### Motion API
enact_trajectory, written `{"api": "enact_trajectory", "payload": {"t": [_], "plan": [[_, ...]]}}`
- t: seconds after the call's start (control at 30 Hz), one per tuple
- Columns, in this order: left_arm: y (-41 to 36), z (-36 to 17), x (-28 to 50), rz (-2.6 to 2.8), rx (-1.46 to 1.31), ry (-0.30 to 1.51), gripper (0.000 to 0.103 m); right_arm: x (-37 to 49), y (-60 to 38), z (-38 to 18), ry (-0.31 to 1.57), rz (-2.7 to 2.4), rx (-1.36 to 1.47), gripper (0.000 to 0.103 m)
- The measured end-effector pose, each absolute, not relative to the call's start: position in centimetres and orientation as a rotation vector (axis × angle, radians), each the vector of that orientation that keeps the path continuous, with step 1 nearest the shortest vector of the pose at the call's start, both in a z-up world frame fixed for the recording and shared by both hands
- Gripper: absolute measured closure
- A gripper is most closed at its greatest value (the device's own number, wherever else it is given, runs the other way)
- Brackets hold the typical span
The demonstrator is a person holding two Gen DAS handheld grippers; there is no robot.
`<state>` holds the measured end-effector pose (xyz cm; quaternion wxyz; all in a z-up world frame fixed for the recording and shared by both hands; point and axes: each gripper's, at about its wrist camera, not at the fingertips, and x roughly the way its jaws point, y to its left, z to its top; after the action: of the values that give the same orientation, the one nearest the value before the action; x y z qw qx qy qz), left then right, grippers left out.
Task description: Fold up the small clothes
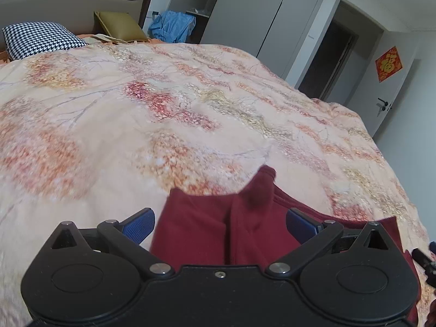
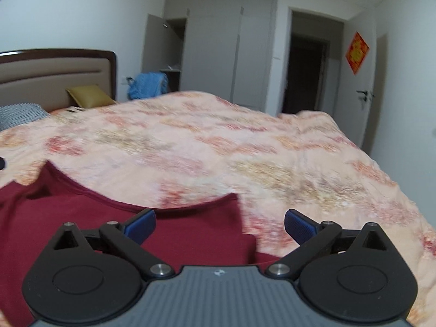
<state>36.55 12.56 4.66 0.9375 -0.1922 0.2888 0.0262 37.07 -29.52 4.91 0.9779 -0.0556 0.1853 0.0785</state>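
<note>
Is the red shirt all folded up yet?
Not yet. The red shirt lies on the flowery bedspread with one fold showing at its left side. The left gripper and right gripper are both open and hold nothing. More folds look needed.

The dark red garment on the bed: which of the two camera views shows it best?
The right wrist view: there the dark red garment spreads wide across the bedspread, its curved edge visible, though slightly blurred. The left wrist view shows only a bunched, creased part of it between the open left gripper's fingers.
</note>
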Motion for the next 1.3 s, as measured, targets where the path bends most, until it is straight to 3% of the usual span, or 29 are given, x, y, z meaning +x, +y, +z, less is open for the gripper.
{"api": "enact_trajectory", "payload": {"t": [0.2, 0.47, 0.9, 1.3], "plan": [[11.2, 3.6, 31.0, 0.108, -0.444, 0.500, 0.001, 32.5, -25.0, 2.9, 0.319, 0.222, -0.112, 0.000], [9.6, 1.7, 27.9, 0.135, -0.470, 0.521, 0.001, 29.0, -20.1, -0.1, 0.306, 0.242, -0.177, 0.000], [7.6, -2.8, 25.8, 0.181, -0.527, 0.508, 0.001, 30.4, -18.8, -4.9, 0.358, 0.204, -0.218, 0.000], [7.0, -2.8, 25.2, 0.182, -0.545, 0.521, 0.001, 30.2, -19.5, -5.4, 0.337, 0.216, -0.188, 0.000]]}}
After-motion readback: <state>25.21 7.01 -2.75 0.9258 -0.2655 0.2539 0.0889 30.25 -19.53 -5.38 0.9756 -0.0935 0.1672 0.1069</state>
